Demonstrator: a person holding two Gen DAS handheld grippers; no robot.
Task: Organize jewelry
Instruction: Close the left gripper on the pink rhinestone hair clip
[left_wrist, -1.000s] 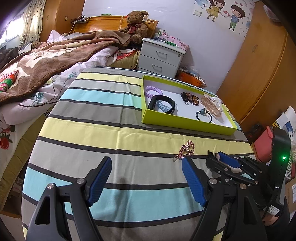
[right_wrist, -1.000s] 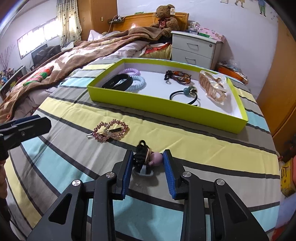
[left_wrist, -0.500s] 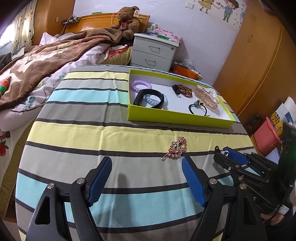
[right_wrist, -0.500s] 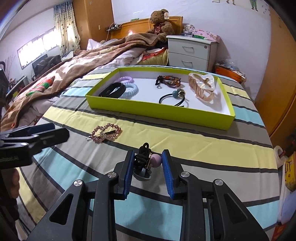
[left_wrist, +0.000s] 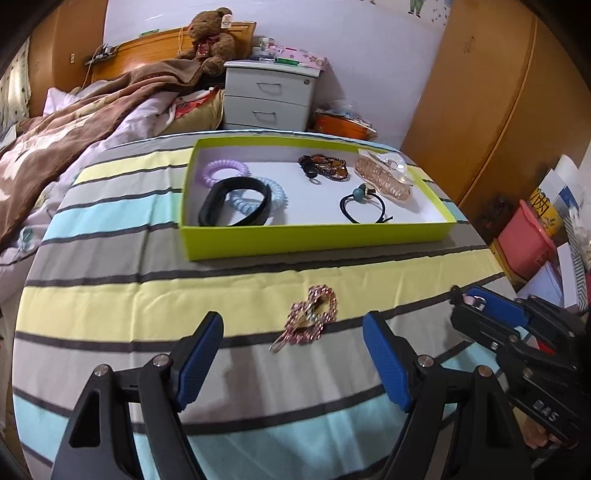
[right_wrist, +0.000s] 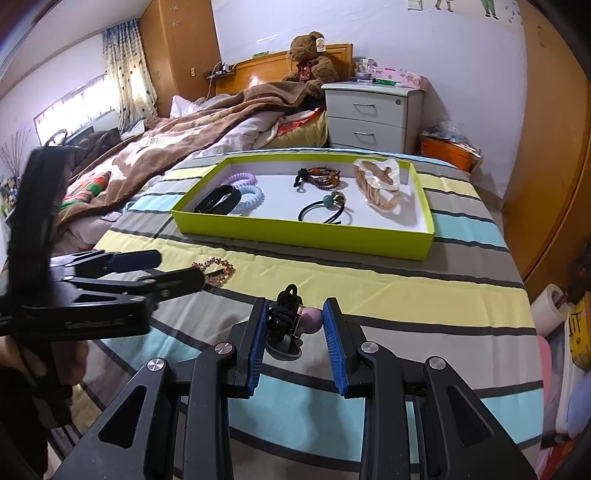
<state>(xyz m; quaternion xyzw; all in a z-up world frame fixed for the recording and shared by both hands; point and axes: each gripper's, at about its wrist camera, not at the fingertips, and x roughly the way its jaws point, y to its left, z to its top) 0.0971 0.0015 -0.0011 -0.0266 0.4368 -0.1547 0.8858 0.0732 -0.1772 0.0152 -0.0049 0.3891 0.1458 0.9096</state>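
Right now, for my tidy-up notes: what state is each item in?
Green tray: open, partly filled.
Pink rhinestone clip: loose on the striped cloth, outside the tray.
Bead hair tie: gripped, off the cloth.
Left gripper: jaws wide, empty.
Right gripper: jaws shut on the hair tie.
Nightstand drawers: closed.

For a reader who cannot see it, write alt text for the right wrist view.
The right gripper holds a black hair tie with a mauve bead above a striped cloth; beyond it lies a green tray of jewelry.
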